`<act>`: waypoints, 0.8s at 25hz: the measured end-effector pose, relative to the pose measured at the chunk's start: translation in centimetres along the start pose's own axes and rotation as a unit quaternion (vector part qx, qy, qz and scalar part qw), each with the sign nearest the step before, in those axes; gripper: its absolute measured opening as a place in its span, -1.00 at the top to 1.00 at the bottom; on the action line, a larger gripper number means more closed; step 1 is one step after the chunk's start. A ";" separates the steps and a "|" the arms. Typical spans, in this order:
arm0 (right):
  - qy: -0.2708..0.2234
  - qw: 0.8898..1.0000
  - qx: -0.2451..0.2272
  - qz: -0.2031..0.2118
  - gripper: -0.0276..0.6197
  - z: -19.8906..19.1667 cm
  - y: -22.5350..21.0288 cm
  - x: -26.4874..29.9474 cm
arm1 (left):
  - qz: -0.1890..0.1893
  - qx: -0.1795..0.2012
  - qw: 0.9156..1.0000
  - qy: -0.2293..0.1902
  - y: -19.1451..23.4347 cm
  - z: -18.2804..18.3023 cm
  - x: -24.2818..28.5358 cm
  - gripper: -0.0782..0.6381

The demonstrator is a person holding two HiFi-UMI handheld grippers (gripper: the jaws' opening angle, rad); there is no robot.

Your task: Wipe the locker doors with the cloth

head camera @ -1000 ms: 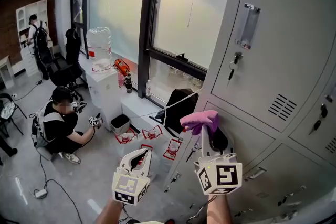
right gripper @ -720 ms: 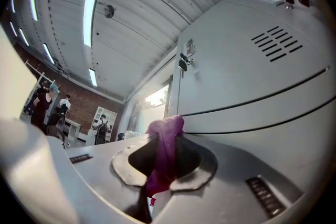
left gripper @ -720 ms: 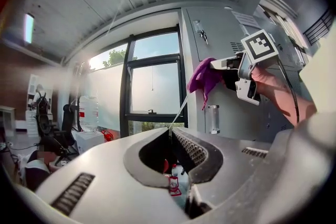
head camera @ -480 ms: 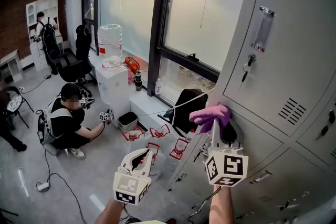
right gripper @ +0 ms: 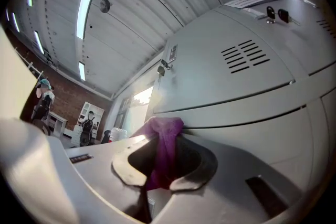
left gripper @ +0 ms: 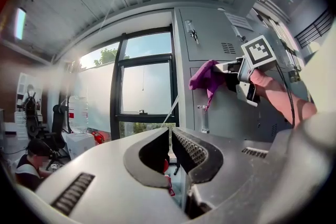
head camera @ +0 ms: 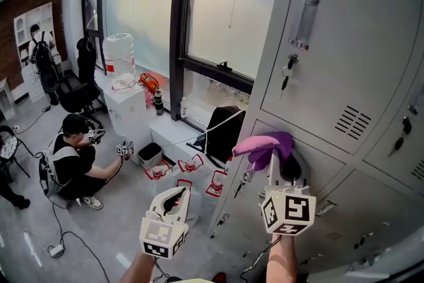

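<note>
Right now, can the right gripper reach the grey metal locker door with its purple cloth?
Probably yes. The right gripper has its jaws shut on the purple cloth, which looks right up against the grey metal locker door, and nothing shows between them.

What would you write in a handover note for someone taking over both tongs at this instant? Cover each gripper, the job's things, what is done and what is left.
Right tongs: shut on the purple cloth, held up at the top edge of a lower locker door, below the vented door. Whether the cloth touches the door can't be told.
Left tongs: shut, empty, held low, away from the lockers.
Done: the cloth is gripped and at the lockers. No wipe marks show, so which doors are finished can't be told.
Left: wipe the doors.
</note>
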State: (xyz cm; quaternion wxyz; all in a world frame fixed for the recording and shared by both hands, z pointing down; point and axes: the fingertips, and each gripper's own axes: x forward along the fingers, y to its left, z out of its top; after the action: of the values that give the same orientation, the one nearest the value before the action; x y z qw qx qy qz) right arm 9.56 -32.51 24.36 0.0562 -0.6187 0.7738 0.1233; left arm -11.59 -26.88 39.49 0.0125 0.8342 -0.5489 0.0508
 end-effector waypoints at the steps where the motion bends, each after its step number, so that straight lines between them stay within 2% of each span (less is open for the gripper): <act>1: 0.001 1.000 -0.002 -0.007 0.73 0.0 -0.5 -0.4 | -0.007 0.002 1.000 -0.001 -0.4 0.1 0.3 0.68; 10: 0.002 0.997 -0.023 -0.068 0.73 0.6 -5.1 -4.4 | -0.066 0.008 0.998 -0.004 -4.1 0.3 2.5 0.67; 20: 0.017 0.990 -0.046 -0.136 0.73 0.9 -10.0 -8.8 | -0.123 0.006 0.992 -0.006 -8.4 0.2 4.5 0.67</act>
State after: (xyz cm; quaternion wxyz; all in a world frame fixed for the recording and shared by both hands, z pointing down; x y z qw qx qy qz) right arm 21.18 -26.05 24.43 0.0302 -0.7220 0.6770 0.1394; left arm -2.12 -27.66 40.05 0.0106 0.8960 -0.4415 0.0471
